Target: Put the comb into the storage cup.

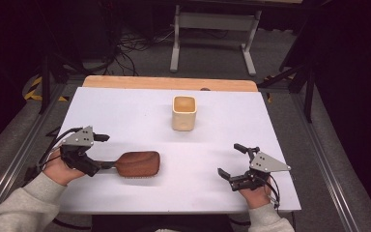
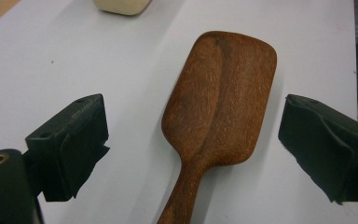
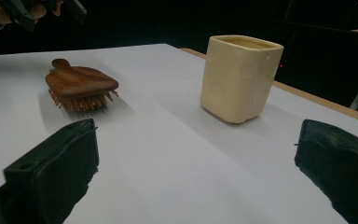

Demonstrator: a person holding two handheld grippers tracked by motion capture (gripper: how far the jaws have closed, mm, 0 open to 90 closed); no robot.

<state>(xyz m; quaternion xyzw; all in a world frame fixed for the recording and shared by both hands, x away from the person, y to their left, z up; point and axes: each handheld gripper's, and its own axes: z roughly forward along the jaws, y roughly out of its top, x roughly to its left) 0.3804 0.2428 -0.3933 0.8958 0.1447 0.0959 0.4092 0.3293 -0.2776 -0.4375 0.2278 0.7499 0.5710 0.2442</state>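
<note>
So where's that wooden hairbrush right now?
In the high view the wooden hairbrush lies bristles-down on the white table, on the near left, its handle toward the left gripper, with the cream cup farther back.

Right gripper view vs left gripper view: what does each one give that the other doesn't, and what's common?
Right gripper view alone: the brush's bristles under its head, pointing down at the table, and the cream cup's full side wall and open rim.

Left gripper view alone: the wooden brush from above, its smooth back and grain, with the handle running down between the open jaws.

Both: the brush lying on the white table, some part of the cup, and each view's own two black jaws standing apart.
</note>
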